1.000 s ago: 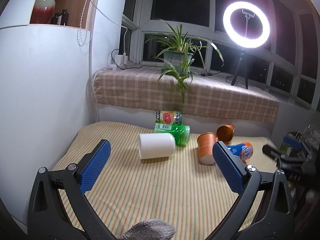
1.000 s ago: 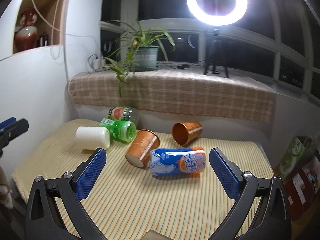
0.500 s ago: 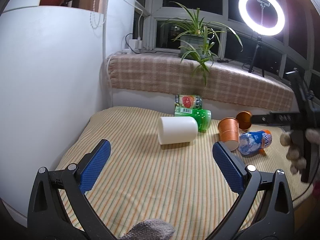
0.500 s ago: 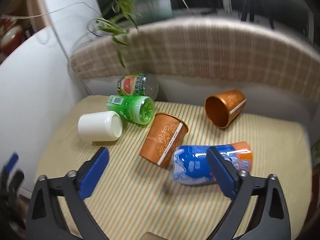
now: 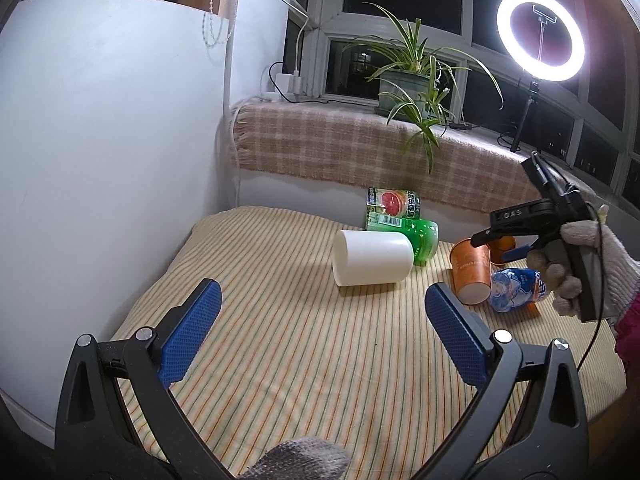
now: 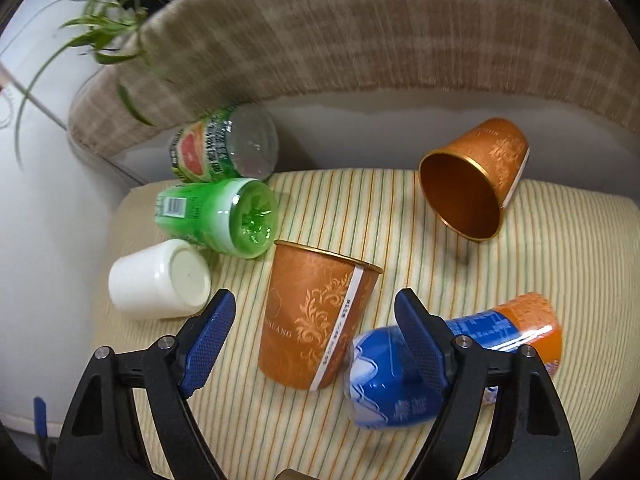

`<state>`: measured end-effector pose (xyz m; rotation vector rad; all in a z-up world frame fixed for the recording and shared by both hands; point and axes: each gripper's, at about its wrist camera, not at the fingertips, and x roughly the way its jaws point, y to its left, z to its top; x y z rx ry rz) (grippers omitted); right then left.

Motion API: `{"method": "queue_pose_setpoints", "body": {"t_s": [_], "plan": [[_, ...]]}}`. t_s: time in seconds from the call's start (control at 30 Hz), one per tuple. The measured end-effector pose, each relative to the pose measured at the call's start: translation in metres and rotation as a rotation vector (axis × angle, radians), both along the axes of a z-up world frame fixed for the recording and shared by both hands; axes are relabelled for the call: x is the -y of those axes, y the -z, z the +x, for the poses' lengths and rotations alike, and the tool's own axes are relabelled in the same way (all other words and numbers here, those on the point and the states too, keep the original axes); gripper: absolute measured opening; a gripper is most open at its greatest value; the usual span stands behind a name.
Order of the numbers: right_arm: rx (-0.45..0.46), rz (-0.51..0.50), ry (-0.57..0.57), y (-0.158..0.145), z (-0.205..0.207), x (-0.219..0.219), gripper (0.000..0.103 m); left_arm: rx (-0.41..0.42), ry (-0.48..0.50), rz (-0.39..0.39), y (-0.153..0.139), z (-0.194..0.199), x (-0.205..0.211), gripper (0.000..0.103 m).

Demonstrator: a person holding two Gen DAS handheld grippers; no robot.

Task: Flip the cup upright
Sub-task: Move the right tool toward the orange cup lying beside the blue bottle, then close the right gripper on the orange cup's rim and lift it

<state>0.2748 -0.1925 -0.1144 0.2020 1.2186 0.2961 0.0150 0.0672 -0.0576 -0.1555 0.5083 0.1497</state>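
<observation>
My right hand-held gripper [image 6: 314,334] hangs spread wide over the nearer orange cup [image 6: 316,320], one blue pad to each side of its body and neither touching it as far as I can see. The cup lies on its side on the striped counter [image 6: 400,208], gold rim toward the far wall and closed base toward me, so its long axis runs roughly along my line of approach, tipped a little to the right. My left hand-held gripper [image 5: 320,328] is also spread and empty, sitting well back on the left with the white cup [image 5: 372,258] ahead of it, so the right hand is plainly the nearer one for this cup. Room is tight on the right: the blue bottle [image 6: 448,364] lies just beside the cup's base, seemingly touching it, under my right pad. On the left the white cup and green bottle [image 6: 218,216] sit near the rim but apart from it. A second orange cup [image 6: 474,176] lies farther off on the right, near the wall. I judge the free striped cloth on the near left the best place to stand the cup.
</observation>
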Motion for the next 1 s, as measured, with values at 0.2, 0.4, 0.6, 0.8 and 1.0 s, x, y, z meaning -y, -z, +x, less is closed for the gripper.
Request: {"method": "queue_pose_setpoints", "body": {"t_s": [0.2, 0.4, 0.6, 0.8, 1.0], "plan": [[-0.041, -0.025, -0.001, 0.015, 0.012, -0.009, 0.076, -0.003, -0.007, -0.005, 0.002, 0.000, -0.003, 0.103], [-0.034, -0.086, -0.032, 0.025, 0.016, -0.023, 0.071, 0.001, -0.014, -0.006, 0.001, 0.000, -0.004, 0.103], [-0.019, -0.104, -0.047, 0.029, 0.017, -0.031, 0.067, 0.007, -0.021, -0.004, 0.001, -0.002, -0.006, 0.103], [0.033, -0.081, -0.082, 0.017, 0.003, -0.035, 0.065, 0.007, -0.020, -0.001, 0.000, -0.003, -0.006, 0.103], [0.106, -0.047, -0.118, -0.002, -0.017, -0.039, 0.064, 0.016, -0.020, 0.010, -0.002, -0.008, -0.003, 0.103]]}}
